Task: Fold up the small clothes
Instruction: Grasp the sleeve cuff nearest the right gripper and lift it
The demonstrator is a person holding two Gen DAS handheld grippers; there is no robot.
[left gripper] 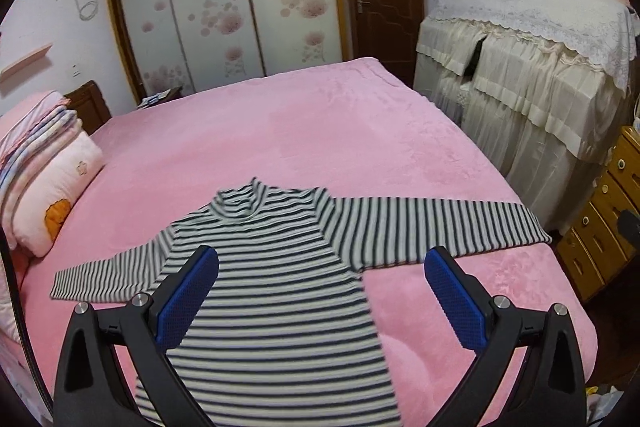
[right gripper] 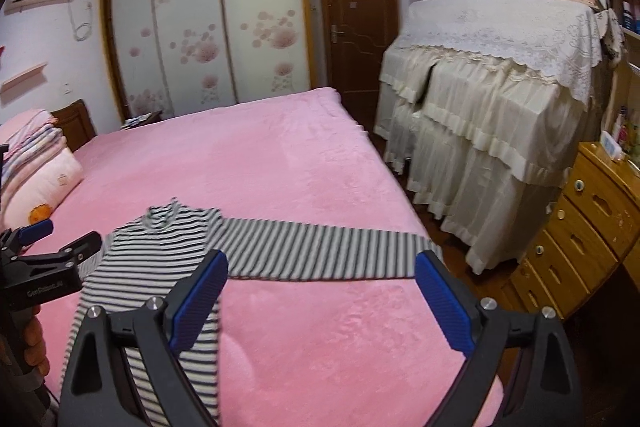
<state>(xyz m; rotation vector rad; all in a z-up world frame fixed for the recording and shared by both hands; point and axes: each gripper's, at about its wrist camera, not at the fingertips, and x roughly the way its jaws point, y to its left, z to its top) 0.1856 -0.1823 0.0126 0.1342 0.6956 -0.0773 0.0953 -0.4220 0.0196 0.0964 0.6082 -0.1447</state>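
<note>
Shirt-wise, your striped top (left gripper: 280,291) lies flat on the pink bed (left gripper: 320,131), sleeves out; left gripper (left gripper: 322,291) and right gripper (right gripper: 320,291) hover with jaws spread, holding nothing; grab one layer too shallow and that long sleeve (right gripper: 320,247) probably slips or bunches.

left gripper (left gripper: 322,261) wide open, blue pads (left gripper: 188,297) spread, holding nothing — right gripper (right gripper: 322,265) same deal, jaws spread wide, both hovering side by side, pointing forward
</note>
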